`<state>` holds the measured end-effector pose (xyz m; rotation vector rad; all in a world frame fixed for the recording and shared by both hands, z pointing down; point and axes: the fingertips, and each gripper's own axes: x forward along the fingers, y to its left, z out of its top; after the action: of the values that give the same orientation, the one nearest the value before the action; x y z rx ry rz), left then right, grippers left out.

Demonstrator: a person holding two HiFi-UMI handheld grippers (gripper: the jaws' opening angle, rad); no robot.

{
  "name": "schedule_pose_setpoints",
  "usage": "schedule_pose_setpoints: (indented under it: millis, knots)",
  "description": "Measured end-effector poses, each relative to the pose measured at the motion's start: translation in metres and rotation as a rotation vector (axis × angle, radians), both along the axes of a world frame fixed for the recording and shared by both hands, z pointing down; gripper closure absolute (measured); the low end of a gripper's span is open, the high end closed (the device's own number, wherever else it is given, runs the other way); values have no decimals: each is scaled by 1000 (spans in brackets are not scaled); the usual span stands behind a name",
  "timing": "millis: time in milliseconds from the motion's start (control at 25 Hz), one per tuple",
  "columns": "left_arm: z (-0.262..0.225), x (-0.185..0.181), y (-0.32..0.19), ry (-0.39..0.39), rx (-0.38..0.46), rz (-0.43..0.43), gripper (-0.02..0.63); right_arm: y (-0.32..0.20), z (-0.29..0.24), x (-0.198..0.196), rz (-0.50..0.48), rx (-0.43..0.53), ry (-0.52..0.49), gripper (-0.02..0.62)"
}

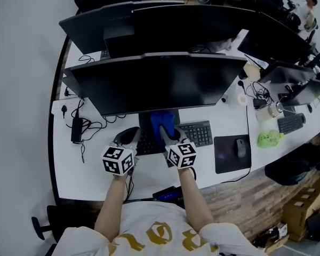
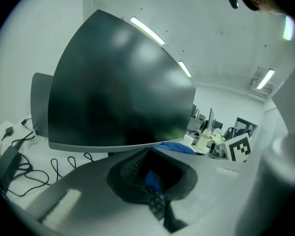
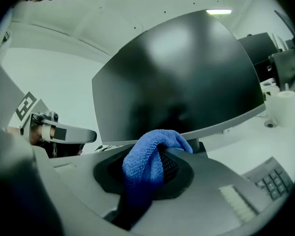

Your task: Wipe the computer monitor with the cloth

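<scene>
- Two grippers up: left gripper (image 1: 129, 137) and right gripper (image 1: 168, 134), side by side just in front of the nearest monitor (image 1: 160, 81), below its bottom edge.
- One blue cloth (image 3: 147, 161), pinched in the right gripper's closed jaws and bunched up over the tips. It sits right under the monitor's lower bezel. Can't tell if it touches the screen.
- Left gripper's jaws are drawn together with nothing between them. Only keyboard keys show past the tips.
- One monitor is the target. Its screen is dark and reflects two ceiling light strips in the left gripper view.
- One keyboard (image 1: 197, 133) lies under the monitor, its left part hidden by the grippers.
- One mouse (image 1: 240, 148) sits on one dark mouse pad (image 1: 226, 161), in front of the monitor's right corner.
- One black power brick (image 1: 76, 129) with loose cables lies on the white desk (image 1: 90, 175), below the monitor's left corner.
- At least two more monitors stand behind it. A second keyboard (image 1: 291, 123) lies well off to its right.
</scene>
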<state>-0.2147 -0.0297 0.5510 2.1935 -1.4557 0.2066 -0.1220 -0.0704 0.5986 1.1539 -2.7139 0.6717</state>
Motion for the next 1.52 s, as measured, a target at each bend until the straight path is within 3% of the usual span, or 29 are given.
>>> schedule_pose_setpoints:
  millis: [720, 1520]
  knots:
    - [-62, -6, 33, 30, 160, 61, 606, 64, -87, 22, 170, 146, 130, 505]
    - [-65, -17, 37, 49, 173, 89, 606, 76, -100, 12, 217, 162, 150, 505]
